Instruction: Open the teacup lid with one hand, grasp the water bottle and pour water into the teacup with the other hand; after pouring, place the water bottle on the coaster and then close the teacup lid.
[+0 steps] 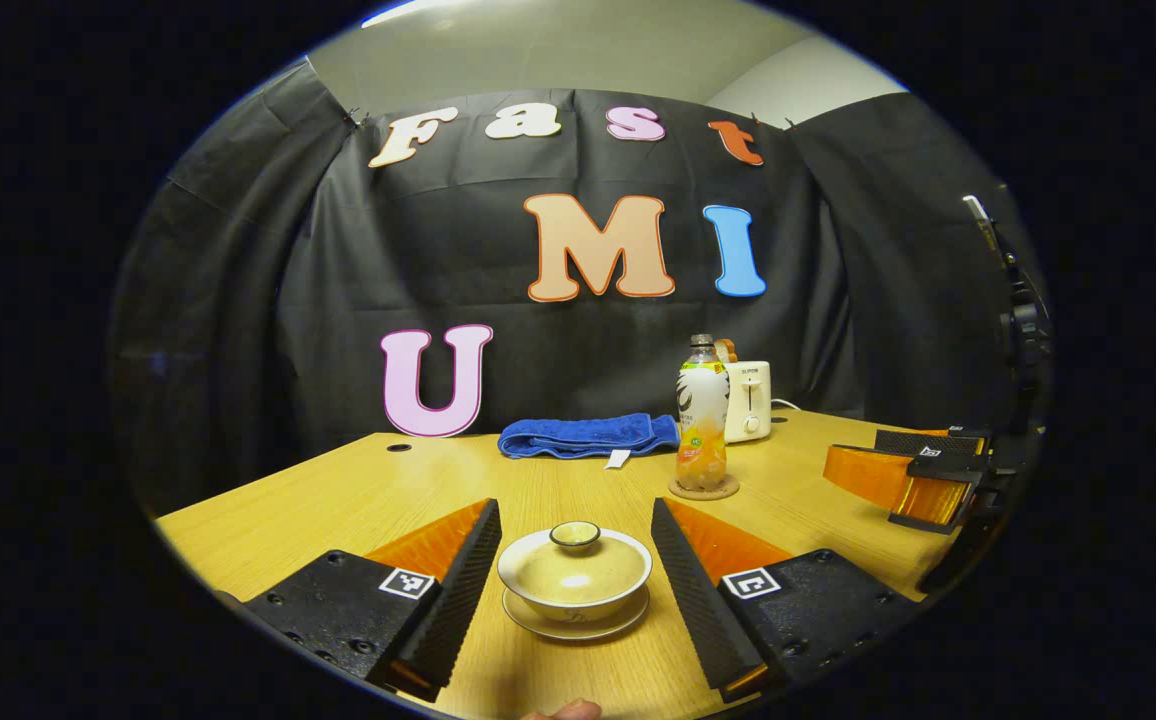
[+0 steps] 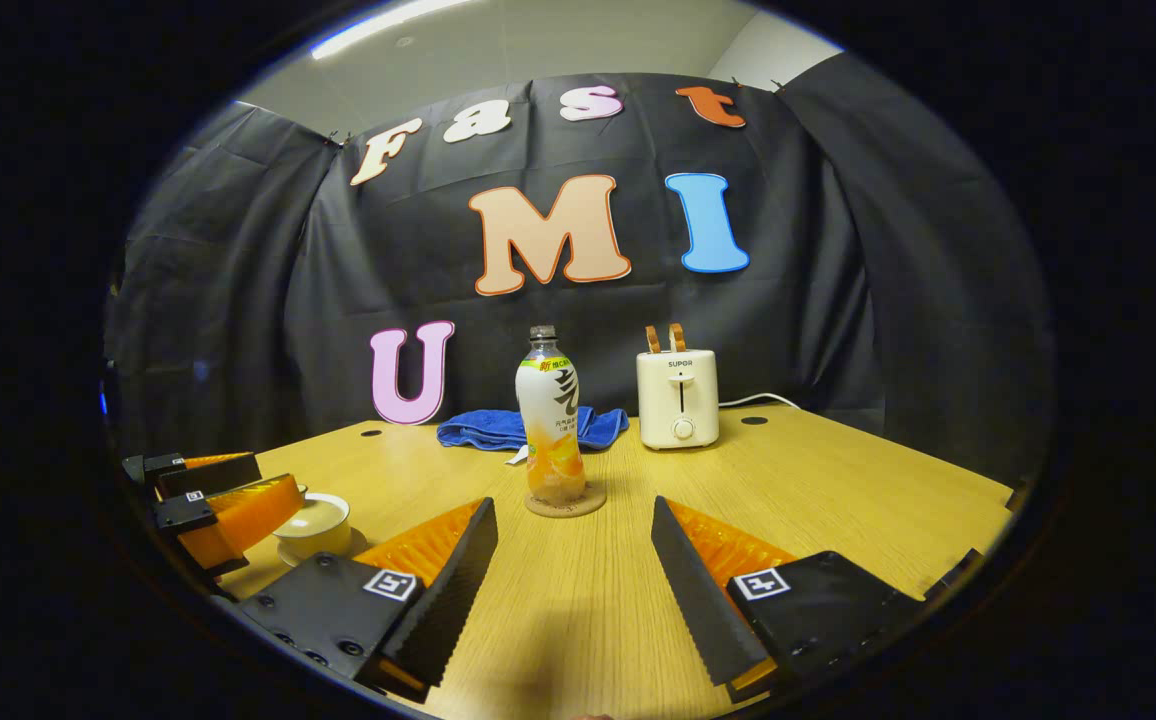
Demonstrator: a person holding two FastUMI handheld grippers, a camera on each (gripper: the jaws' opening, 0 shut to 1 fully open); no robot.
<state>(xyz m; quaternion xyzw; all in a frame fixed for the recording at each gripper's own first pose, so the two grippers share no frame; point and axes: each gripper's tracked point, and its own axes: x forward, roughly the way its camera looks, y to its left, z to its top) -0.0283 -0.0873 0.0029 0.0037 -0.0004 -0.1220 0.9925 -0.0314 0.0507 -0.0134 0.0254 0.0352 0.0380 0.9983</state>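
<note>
A: The left tool is standing wide open, gripping nothing; the lidded teacup is sitting on its saucer between the fingers, untouched.

B: The right tool is also gaping empty. The water bottle is standing upright on the coaster, mid-bench.

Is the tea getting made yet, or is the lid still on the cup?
Nothing looks done yet. The lid sits on the teacup, and the water bottle stands upright on its coaster, ungrasped. In hand: the left gripper is open with the teacup between its fingers; the right gripper is open, facing the bottle. Left: lifting the lid, pouring, returning the bottle, closing the lid.
</note>
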